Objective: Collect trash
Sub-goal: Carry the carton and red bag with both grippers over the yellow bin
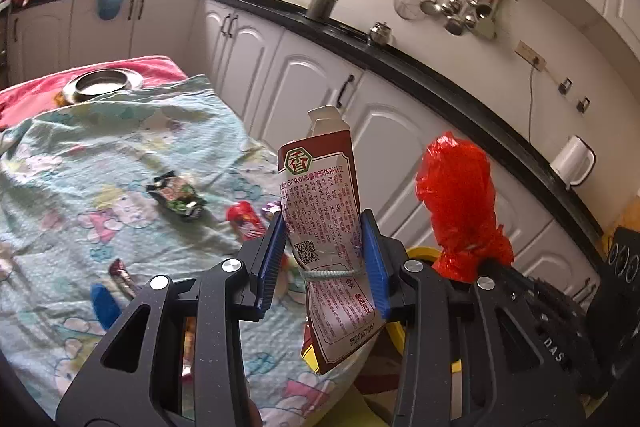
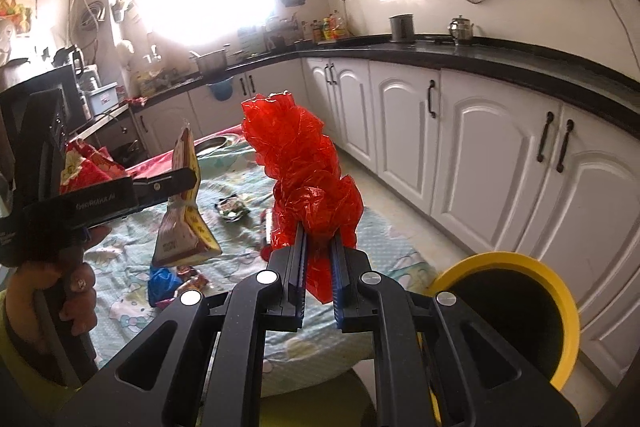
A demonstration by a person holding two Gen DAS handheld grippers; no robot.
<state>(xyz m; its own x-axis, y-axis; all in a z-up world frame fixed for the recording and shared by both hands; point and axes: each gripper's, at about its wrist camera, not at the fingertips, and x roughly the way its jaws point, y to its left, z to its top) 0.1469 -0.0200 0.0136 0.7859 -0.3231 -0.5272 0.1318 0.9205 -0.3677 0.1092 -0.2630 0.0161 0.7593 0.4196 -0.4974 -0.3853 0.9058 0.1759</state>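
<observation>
My left gripper (image 1: 322,251) is shut on a maroon and white printed packet (image 1: 320,195) tied with string, held upright above the table's right edge; it also shows in the right wrist view (image 2: 182,223). My right gripper (image 2: 318,259) is shut on a crumpled red plastic bag (image 2: 304,179), seen also in the left wrist view (image 1: 456,203). A yellow-rimmed bin (image 2: 516,311) stands below and right of the right gripper. More wrappers lie on the cloth: a dark green one (image 1: 178,197), a red one (image 1: 244,223), a blue one (image 1: 104,305).
The table carries a Hello Kitty cloth (image 1: 80,163) with a steel bowl (image 1: 102,85) at its far end. White cabinets (image 2: 480,147) under a black counter (image 2: 460,55) run along the right. A narrow floor strip lies between table and cabinets.
</observation>
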